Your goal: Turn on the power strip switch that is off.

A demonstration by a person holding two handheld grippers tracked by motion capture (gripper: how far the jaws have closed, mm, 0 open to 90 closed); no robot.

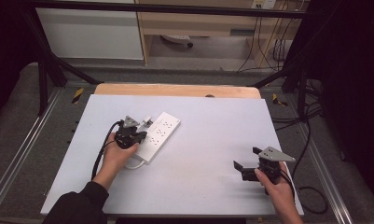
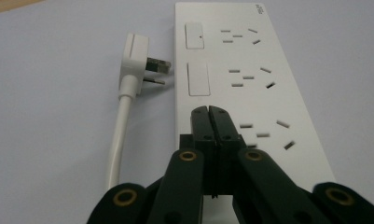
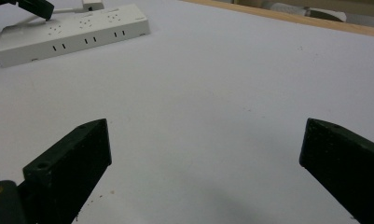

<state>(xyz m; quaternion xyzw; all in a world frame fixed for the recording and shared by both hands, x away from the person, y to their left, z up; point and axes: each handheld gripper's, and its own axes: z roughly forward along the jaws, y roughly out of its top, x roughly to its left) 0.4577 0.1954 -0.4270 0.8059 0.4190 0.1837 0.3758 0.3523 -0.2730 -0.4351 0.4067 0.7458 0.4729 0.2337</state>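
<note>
Lying flat left of centre on white table [image 1: 212, 154]: power strip [image 2: 250, 84], rigid, light, smooth plastic; best gripped across narrow sides. Plug [image 2: 137, 58] just beside, unplugged. Left gripper [image 2: 209, 112] clenched, empty, over strip. Right gripper [image 3: 203, 154] released, well apart.

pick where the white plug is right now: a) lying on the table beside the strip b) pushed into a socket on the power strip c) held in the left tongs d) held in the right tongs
a: in the left gripper view the plug lies on the table beside the power strip, prongs bare, while the left tongs are shut on nothing.
</note>
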